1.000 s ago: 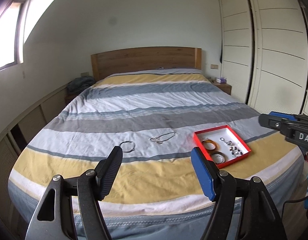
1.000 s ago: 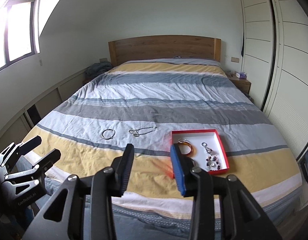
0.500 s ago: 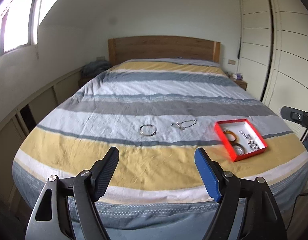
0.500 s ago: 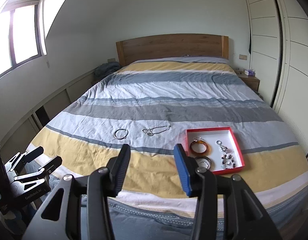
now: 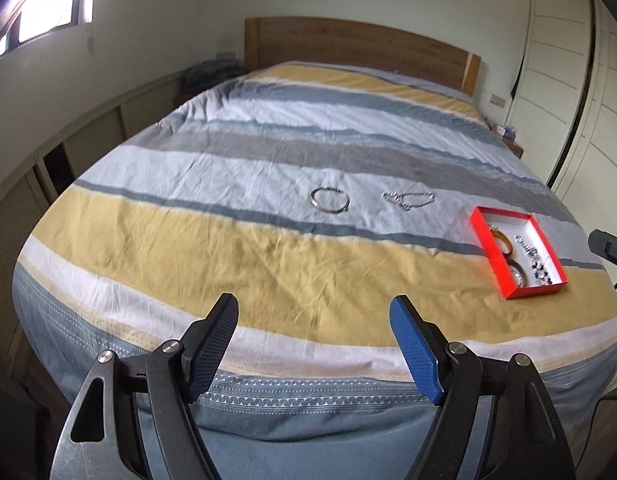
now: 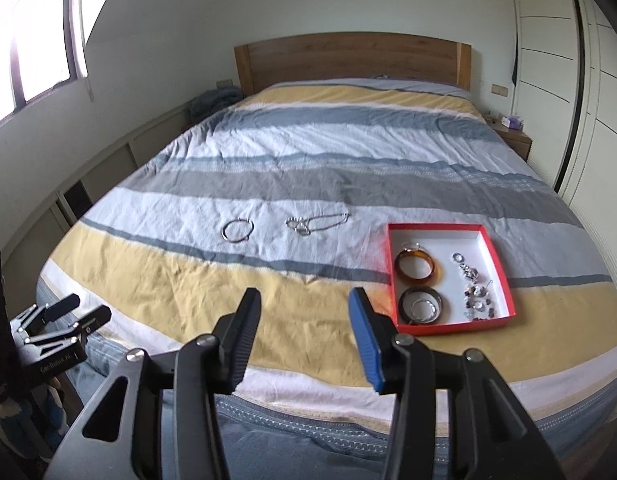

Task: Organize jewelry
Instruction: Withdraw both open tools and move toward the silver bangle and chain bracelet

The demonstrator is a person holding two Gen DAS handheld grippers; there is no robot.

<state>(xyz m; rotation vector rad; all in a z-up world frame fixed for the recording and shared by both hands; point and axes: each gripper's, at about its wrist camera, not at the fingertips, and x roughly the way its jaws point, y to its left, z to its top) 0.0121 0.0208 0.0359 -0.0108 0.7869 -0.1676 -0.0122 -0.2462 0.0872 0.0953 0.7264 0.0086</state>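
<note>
A silver bangle (image 5: 329,200) (image 6: 237,230) and a silver chain necklace (image 5: 408,199) (image 6: 316,222) lie loose on the striped bedspread. A red tray (image 5: 492,248) (image 6: 496,258) to their right holds an amber bangle (image 6: 415,265), a dark bangle (image 6: 420,305) and several small pieces. My left gripper (image 5: 314,312) is open and empty, over the foot of the bed. My right gripper (image 6: 304,304) is open and empty, short of the tray. The left gripper also shows at the far left of the right wrist view (image 6: 74,310).
The bed (image 6: 348,152) has a wooden headboard (image 6: 352,58). A wardrobe (image 6: 548,80) stands on the right with a nightstand (image 6: 512,136) beside it. A low ledge (image 5: 88,128) and a window run along the left wall.
Both grippers have moved in toward the bed, the left view swinging left so the tray slid to the right edge. The jewellery has not moved. Both stay open.
</note>
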